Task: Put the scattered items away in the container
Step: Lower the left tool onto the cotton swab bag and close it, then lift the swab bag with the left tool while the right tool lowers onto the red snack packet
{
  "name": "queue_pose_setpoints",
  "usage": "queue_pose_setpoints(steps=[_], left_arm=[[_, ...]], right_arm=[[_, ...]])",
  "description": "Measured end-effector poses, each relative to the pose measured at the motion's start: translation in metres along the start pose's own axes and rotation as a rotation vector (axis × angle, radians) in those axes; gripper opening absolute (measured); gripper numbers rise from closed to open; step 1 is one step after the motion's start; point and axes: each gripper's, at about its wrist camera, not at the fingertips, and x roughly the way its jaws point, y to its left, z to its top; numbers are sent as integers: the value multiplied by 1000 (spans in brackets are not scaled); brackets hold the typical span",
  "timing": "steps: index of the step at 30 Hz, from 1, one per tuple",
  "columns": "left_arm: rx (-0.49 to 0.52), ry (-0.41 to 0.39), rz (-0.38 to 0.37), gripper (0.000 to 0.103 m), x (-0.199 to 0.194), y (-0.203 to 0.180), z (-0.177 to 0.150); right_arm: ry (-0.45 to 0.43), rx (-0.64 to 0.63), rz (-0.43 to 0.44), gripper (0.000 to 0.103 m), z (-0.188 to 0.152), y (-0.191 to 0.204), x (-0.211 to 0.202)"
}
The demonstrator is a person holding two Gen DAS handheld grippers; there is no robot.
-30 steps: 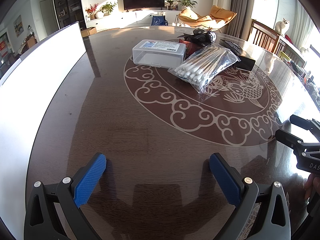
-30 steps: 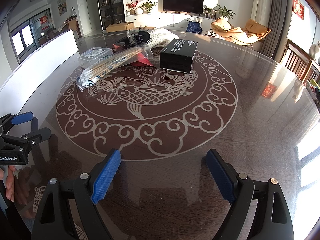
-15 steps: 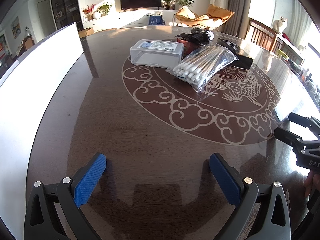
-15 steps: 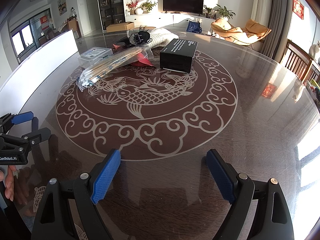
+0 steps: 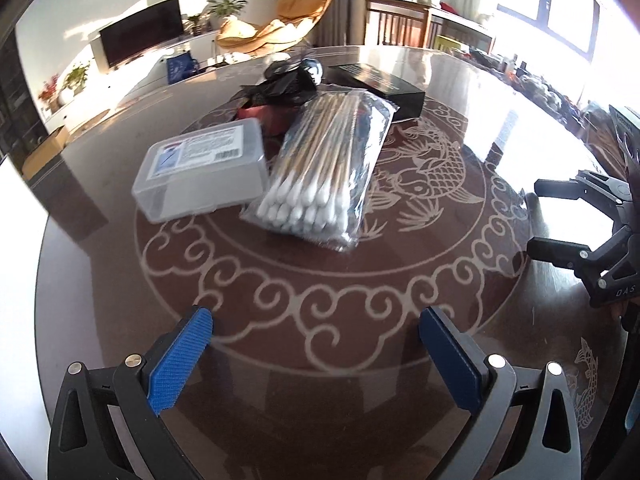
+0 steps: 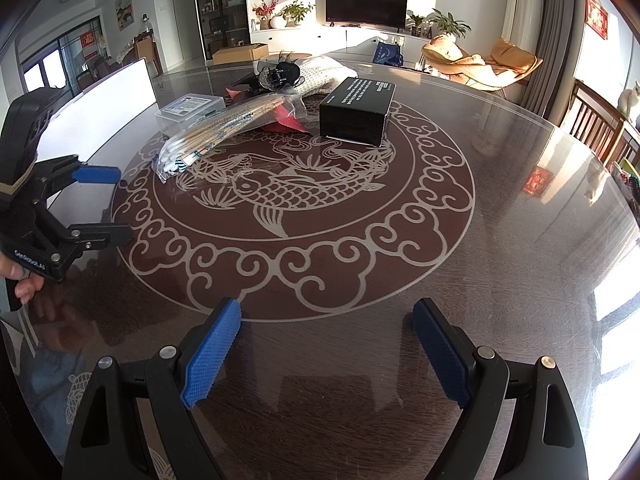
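Note:
A clear bag of cotton swabs [image 5: 324, 172] lies on the round table, with a clear plastic box [image 5: 204, 168] to its left and a black box [image 5: 384, 88] behind. A black hair accessory [image 5: 292, 76] and a red item [image 5: 260, 114] lie behind them. My left gripper [image 5: 316, 356] is open and empty, near the table's front, short of the swabs. My right gripper [image 6: 328, 344] is open and empty, farther from the swab bag [image 6: 224, 132], the black box [image 6: 358, 110] and the clear box [image 6: 190, 108]. The white container [image 6: 104, 108] stands at the left.
The dark round table [image 6: 520, 240] has a fish pattern [image 6: 296, 192] in its middle. A knitted white item [image 6: 320, 74] lies behind the pile. Wooden chairs [image 6: 596, 124] stand at the right edge. The white container's wall [image 5: 16, 240] fills the left wrist view's left side.
My left gripper has moved forward and turned right, so the swab bag and clear box are closer and more central. The right gripper has barely moved.

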Motion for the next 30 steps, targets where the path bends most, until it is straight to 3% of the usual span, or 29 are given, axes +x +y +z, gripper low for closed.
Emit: queue_pose_setpoints(steps=[4,13,14,15,16,17,18,21,25,27,30], left_arm=[[35,3,-23,103,16,2,26],[7,8,1,102,47,-2,73],[3,-12,3,84,44,-4,73],[-6,-29,9,55,40,-4,73],[-28,-29,18,45,36,-3,72],[-55,-26,17,35,32,-2,69],[-79,-23,19,33,28,-3,64],[-131,-20,101,33,6,-8,31],[-304,-31,138,33,-36,-5,-30],[-358,-47,191,33,-51,-5,-55],[-413,-68,267,36,-61,-2,-74]], right_arm=[[0,0,0,88,0,0,0],[0,0,0,88,0,0,0],[0,0,0,88,0,0,0],[0,0,0,88,0,0,0],[0,0,0,88,0,0,0],[0,0,0,88,0,0,0],[0,0,0,88,0,0,0],[0,0,0,88,0,0,0],[1,0,1,88,0,0,0],[1,0,1,88,0,0,0],[1,0,0,88,0,0,0]])
